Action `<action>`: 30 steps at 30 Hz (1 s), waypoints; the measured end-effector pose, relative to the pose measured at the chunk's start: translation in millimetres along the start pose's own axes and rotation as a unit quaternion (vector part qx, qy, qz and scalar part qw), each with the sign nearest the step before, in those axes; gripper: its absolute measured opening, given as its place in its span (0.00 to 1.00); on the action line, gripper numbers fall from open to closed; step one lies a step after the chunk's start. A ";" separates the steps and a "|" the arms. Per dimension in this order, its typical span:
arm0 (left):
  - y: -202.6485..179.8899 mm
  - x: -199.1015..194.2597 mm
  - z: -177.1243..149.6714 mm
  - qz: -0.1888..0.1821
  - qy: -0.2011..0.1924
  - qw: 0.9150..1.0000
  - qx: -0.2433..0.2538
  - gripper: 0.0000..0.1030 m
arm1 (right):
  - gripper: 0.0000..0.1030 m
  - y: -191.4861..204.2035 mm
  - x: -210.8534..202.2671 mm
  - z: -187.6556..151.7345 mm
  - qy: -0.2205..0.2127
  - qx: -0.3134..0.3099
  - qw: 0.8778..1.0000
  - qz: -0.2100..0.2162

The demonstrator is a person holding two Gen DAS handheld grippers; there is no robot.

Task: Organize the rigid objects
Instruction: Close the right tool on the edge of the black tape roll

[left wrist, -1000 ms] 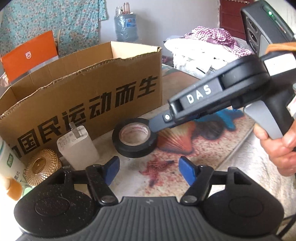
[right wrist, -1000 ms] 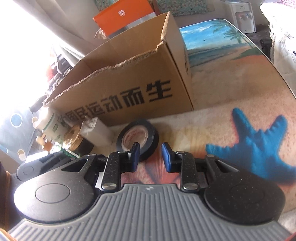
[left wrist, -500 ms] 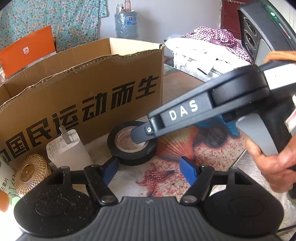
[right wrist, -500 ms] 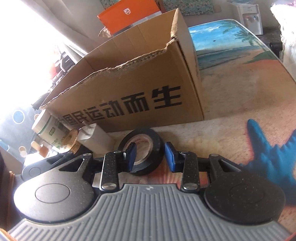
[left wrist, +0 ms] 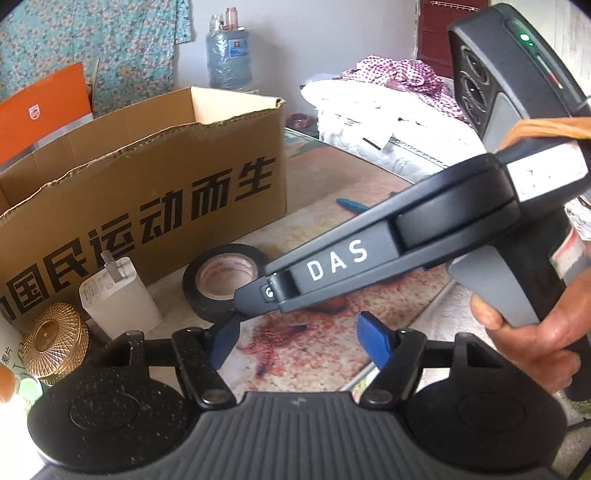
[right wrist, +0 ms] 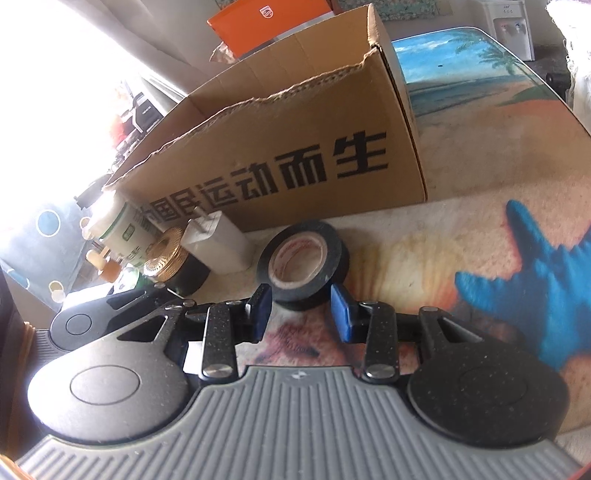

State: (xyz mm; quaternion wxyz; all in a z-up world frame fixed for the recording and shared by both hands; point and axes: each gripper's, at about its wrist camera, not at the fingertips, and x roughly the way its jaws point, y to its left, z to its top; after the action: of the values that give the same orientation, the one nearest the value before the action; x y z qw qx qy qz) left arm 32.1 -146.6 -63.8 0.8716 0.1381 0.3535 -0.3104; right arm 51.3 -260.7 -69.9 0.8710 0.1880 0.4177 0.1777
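While the black roll of electrical tape [right wrist: 303,264] lies flat on the beach-print table cover [right wrist: 480,155], the right gripper [right wrist: 301,312] hovers just on its near side with its blue pads [right wrist: 341,314] apart; the jaws have just been opening, and the pads flank the near edge of the roll without pressing on it. In the left wrist view, the right gripper's black housing marked DAS [left wrist: 388,251] reaches in from the right, held by a hand [left wrist: 535,332], and its tip overlaps the right edge of the roll. The left gripper [left wrist: 295,336] stands nearer than the roll, its blue pads [left wrist: 375,339] wide apart with only the table cover between them. The roll sits just in front of the brown corrugated cardboard box with black printed characters [right wrist: 295,147], whose top is open. To the left of the roll stands a white rectangular plug-in charger block [right wrist: 218,240], prongs upward, near the roll but apart from it. Further left is a round gold wire-mesh lid on a dark jar [right wrist: 166,256], and beyond it a white cylindrical bottle with a green label [right wrist: 123,230]. An orange flat carton [right wrist: 269,18] shows behind the cardboard box on the far side.
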 end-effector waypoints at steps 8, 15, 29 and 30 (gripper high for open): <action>-1.0 -7.3 0.8 0.044 -0.022 0.999 0.013 0.70 | 0.34 -5.0 -12.9 -1.4 -0.015 0.005 1.000 -0.015; 9.2 8.8 12.3 0.080 -0.015 0.997 0.001 0.68 | 0.34 -10.8 -14.8 10.2 -0.037 -0.002 0.998 -0.041; 14.1 20.3 13.4 0.085 -0.001 0.996 -0.006 0.57 | 0.16 2.9 17.0 24.0 -0.016 -0.077 0.995 -0.065; 13.9 19.2 12.8 0.081 -0.001 0.997 -0.007 0.57 | 0.16 4.9 16.2 22.7 -0.016 -0.085 0.994 -0.070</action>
State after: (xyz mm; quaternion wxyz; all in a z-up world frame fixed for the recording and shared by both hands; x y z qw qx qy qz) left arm 58.5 -150.3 -67.9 0.8951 0.1599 0.3425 -0.2365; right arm 78.1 -252.9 -65.1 0.9006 0.0870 0.3992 0.1484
